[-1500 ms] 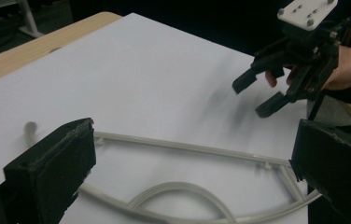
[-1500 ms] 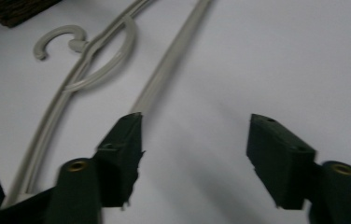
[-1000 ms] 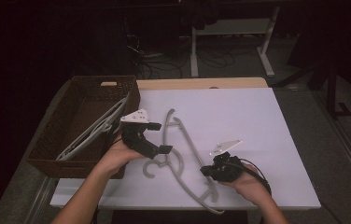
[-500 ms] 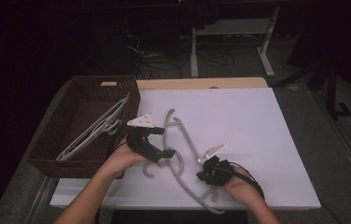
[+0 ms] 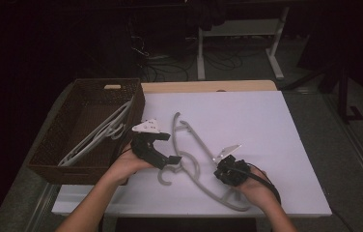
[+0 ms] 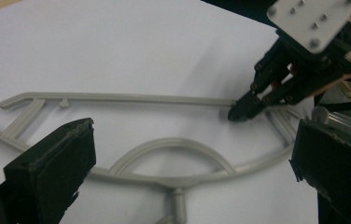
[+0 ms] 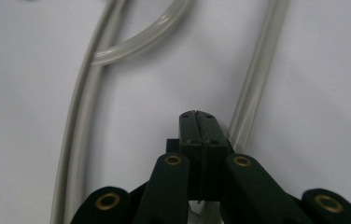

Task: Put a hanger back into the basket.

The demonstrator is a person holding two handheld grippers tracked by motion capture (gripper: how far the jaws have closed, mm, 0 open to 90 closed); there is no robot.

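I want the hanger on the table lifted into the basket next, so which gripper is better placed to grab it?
Probably the left gripper: its jaws are open over the grey hanger near the hook, beside the basket. The right gripper is shut, tip at the bar.

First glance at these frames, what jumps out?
A grey plastic hanger lying flat on the white table, with both hand-held grippers at it: the left hand-held gripper open by its hook, the right hand-held gripper shut beside its straight bar. At the table's left, a brown wicker basket holds more hangers.
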